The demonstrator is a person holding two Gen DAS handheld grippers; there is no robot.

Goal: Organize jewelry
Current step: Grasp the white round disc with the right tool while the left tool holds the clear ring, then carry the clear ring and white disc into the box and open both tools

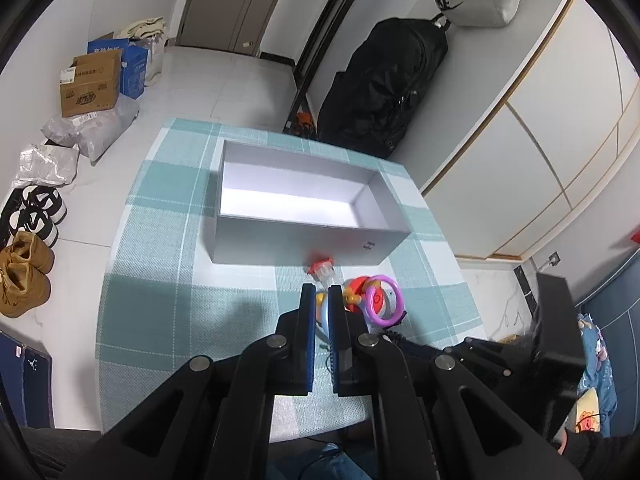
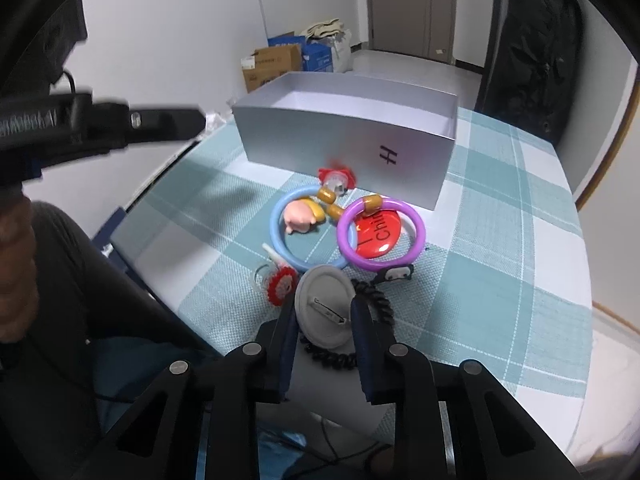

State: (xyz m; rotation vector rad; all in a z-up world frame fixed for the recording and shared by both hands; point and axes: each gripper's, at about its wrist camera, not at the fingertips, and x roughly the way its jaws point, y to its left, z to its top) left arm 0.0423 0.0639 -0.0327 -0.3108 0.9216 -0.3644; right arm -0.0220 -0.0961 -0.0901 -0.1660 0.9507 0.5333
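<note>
An open grey box (image 1: 304,240) (image 2: 340,136) stands on the checked cloth. In front of it lie a blue ring (image 2: 280,236), a purple ring (image 2: 416,232) (image 1: 394,284), a red badge (image 2: 380,240), a red-flower ring (image 2: 334,178) (image 1: 322,268), another red-flower ring (image 2: 280,286), and a black coil hair tie (image 2: 376,300). My right gripper (image 2: 324,312) is closed on a grey round badge (image 2: 324,300), pin side up. My left gripper (image 1: 320,292) hovers above the pile, jaws nearly together with nothing between them.
The table (image 1: 160,280) carries a teal-and-white cloth. Cardboard boxes (image 1: 92,84), bags and shoes (image 1: 24,272) lie on the floor to the left. A black backpack (image 1: 384,84) stands behind the table. The left gripper's arm (image 2: 100,120) crosses the right view's upper left.
</note>
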